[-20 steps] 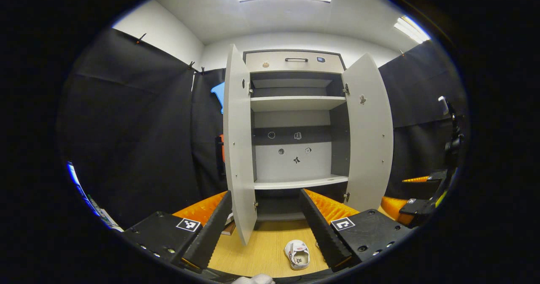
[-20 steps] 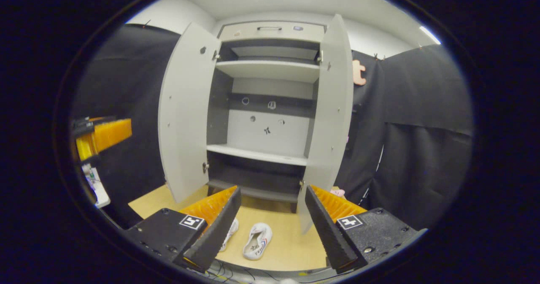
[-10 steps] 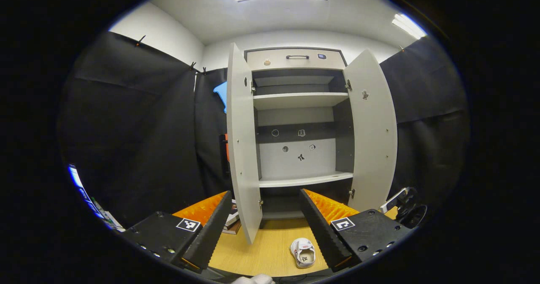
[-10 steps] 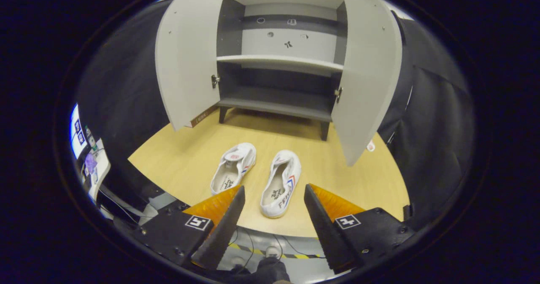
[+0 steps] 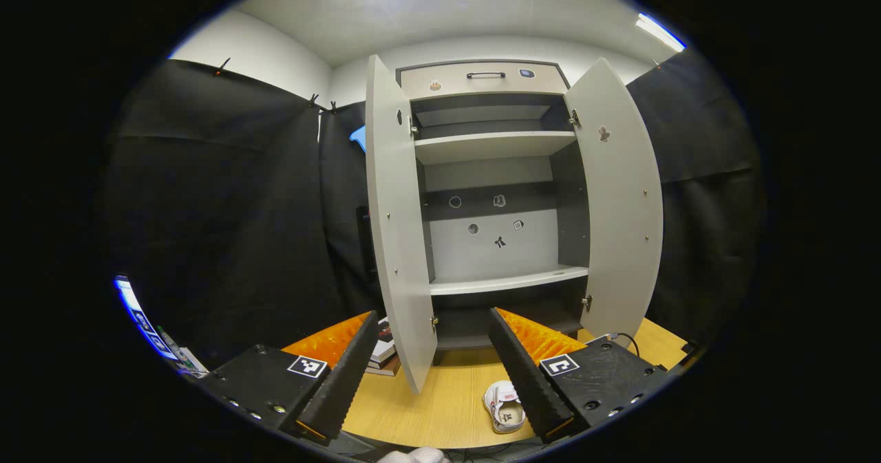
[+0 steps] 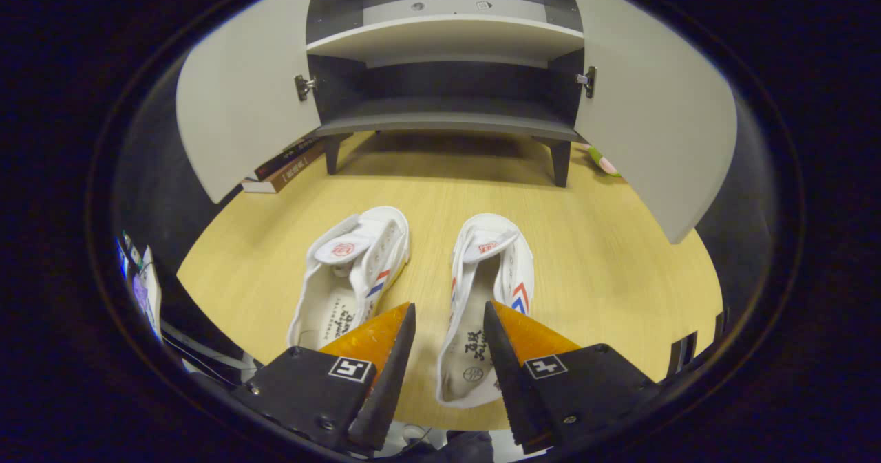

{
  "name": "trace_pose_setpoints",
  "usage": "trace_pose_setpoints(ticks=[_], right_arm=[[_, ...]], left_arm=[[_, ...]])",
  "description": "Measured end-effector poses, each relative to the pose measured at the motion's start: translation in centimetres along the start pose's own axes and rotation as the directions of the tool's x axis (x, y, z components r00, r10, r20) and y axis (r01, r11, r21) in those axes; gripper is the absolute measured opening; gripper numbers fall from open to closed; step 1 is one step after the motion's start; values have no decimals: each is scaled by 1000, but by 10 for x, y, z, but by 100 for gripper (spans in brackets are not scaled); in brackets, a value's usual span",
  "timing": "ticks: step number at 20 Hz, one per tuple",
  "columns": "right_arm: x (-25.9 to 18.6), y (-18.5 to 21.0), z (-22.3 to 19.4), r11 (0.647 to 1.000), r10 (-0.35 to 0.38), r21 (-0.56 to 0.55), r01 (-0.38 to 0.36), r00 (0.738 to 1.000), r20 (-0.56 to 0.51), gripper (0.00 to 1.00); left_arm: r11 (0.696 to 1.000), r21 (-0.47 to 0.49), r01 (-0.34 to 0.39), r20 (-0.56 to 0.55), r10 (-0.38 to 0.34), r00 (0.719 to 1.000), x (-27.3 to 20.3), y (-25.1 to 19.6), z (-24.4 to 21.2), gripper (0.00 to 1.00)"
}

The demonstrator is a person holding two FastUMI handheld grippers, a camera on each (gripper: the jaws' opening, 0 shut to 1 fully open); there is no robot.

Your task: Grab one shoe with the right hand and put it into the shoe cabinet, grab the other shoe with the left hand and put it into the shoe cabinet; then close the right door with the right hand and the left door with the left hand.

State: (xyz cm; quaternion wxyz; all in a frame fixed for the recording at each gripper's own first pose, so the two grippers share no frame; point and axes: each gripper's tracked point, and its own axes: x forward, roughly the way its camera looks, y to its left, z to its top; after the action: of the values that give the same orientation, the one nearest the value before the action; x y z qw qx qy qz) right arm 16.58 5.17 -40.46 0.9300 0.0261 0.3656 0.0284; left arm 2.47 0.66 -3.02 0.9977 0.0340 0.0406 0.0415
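While the left gripper hangs high with its jaws wide apart and nothing between them, the left gripper view looks into the shoe cabinet. Both doors stand open, the left door and the right door. One white shoe lies on the wooden bench below, partly hidden by a finger. Some books lie beside the cabinet.

From the right gripper view, the right gripper is low over the bench. Its jaws are apart, one on each side of the right shoe, near its heel. I cannot tell if they touch it. The left shoe lies just beside it. Both shoes point at the cabinet.
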Motion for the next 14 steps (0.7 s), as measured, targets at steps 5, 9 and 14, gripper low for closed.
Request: trace_pose_setpoints(ticks=[5, 9, 14], right_arm=[[47, -8, 21, 999, -21, 27, 21, 1000, 13, 57], [49, -6, 22, 998, 32, 49, -32, 999, -3, 12], [29, -16, 39, 995, 79, 58, -78, 997, -15, 6]], left_arm=[[1000, -10, -2, -38, 2, 999, 23, -10, -8, 96], [1000, -15, -10, -44, 10, 999, 41, -14, -7, 100], [1000, -24, -11, -39, 10, 999, 56, -16, -3, 96]])
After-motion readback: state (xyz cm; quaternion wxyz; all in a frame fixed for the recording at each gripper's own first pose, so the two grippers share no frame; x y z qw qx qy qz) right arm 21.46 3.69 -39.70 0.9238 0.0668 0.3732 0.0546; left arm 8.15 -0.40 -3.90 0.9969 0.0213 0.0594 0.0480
